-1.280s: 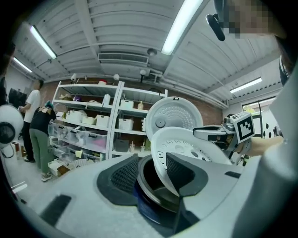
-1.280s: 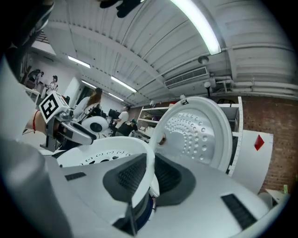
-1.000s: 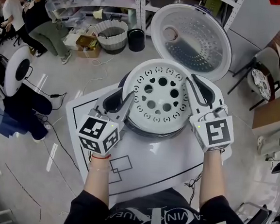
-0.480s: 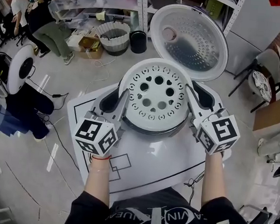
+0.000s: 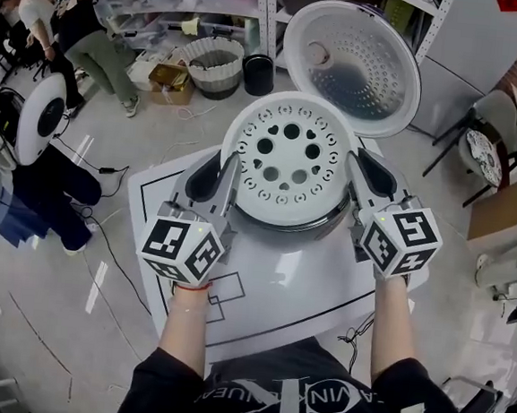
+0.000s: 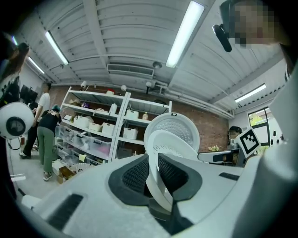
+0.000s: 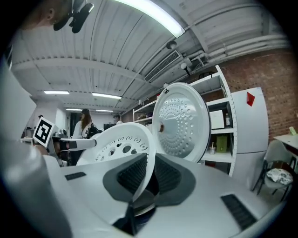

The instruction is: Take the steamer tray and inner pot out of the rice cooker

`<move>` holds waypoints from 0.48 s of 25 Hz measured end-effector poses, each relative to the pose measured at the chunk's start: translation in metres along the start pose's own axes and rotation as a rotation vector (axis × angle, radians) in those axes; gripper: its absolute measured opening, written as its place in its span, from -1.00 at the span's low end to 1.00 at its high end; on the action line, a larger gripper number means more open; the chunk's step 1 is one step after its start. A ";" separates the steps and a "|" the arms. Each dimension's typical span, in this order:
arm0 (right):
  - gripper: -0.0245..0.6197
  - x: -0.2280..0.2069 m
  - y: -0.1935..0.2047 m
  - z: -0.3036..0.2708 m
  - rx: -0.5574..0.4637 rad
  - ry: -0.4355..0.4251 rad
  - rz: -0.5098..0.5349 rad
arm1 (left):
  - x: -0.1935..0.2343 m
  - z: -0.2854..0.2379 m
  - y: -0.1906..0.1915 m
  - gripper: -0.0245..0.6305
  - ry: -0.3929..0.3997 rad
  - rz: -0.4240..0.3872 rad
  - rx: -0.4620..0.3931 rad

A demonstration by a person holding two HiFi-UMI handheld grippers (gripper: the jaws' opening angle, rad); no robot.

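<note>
Lift-off: steamer tray (image 5: 286,163) pinched by its thin white rim on two opposite sides, left gripper (image 5: 229,173) at one edge, right gripper (image 5: 355,172) at the other, both sets of jaws closing narrow on the rim caught between the pads. Raised since a second ago, now riding above the mouth of the rice cooker (image 5: 280,264) rather than seated in it, open lid (image 5: 356,66) standing behind. Roughly half the job in hand, by the look of it: still to set the tray down on the surface (image 5: 257,322), then go back for the inner pot, out of sight beneath.
</note>
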State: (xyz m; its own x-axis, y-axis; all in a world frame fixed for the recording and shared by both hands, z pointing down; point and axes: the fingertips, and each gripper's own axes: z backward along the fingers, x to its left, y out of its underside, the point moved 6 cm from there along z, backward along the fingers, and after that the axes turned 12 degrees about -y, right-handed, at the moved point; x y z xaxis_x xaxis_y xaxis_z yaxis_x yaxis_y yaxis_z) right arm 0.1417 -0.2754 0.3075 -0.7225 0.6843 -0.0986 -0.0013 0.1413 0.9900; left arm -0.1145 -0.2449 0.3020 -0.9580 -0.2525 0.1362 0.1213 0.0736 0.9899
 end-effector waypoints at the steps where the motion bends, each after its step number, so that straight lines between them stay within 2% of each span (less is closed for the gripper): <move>1: -0.77 0.001 -0.003 0.001 0.000 0.003 0.009 | -0.002 0.002 -0.004 -0.74 -0.003 -0.001 -0.010; 6: -0.77 0.016 -0.021 0.011 -0.054 -0.001 0.039 | -0.005 0.020 -0.025 -0.75 -0.007 -0.011 -0.074; 12: -0.77 0.061 -0.040 0.010 -0.083 -0.035 0.084 | 0.016 0.061 -0.041 -0.76 -0.038 0.013 -0.123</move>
State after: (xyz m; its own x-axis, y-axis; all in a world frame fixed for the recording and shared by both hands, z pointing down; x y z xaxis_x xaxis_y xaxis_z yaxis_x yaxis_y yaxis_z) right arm 0.1041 -0.2321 0.2605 -0.6981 0.7158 -0.0172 0.0001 0.0240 0.9997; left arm -0.1511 -0.1930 0.2609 -0.9650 -0.2154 0.1498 0.1626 -0.0427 0.9858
